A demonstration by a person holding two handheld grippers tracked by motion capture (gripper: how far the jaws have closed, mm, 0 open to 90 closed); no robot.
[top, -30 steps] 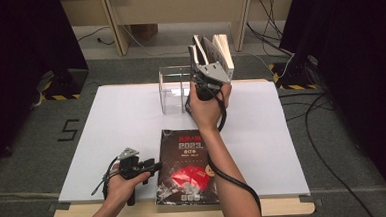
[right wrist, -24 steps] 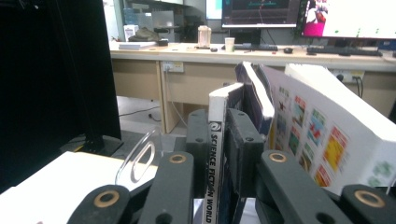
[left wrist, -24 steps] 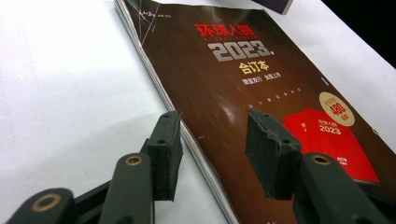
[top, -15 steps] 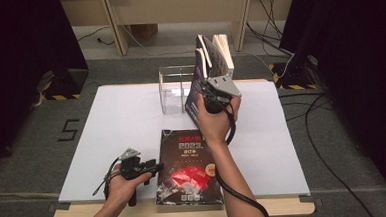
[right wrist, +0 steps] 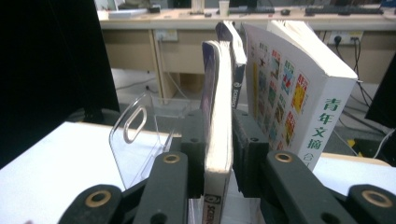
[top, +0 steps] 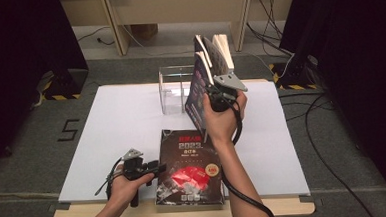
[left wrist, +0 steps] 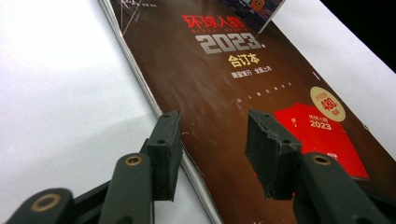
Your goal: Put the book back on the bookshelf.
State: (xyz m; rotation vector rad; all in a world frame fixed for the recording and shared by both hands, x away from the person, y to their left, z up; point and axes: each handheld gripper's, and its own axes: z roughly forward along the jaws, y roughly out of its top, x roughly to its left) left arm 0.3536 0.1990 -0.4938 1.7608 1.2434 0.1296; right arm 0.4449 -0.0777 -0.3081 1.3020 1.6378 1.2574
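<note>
The right gripper (top: 219, 89) stands at the far side of the white table (top: 112, 128), its jaws on either side of the spine of a thin upright book (right wrist: 218, 107) that leans among other books (right wrist: 299, 88) beside a clear plastic stand (right wrist: 135, 135). The jaws have just been opening a little; in the right gripper view the left pad looks to touch the cover, with a slim gap at the right one, so the grip looks loosened rather than firm. This slim book is probably light but floppy, with a glossy, slippery cover, so it is best taken low on the spine, where the binding is stiffest; held by the page edge it would likely bend or fan open. The thick white paperback beside it looks heavy and stiff enough to serve as a support. Near the front edge lies a dark glossy magazine (top: 189, 169), flat and smooth, with red print. The left gripper (left wrist: 215, 154) hovers over its left edge with the jaws about half open and nothing between the pads (left wrist: 273, 149); lifting it would call for sliding a jaw under that thin edge.
</note>
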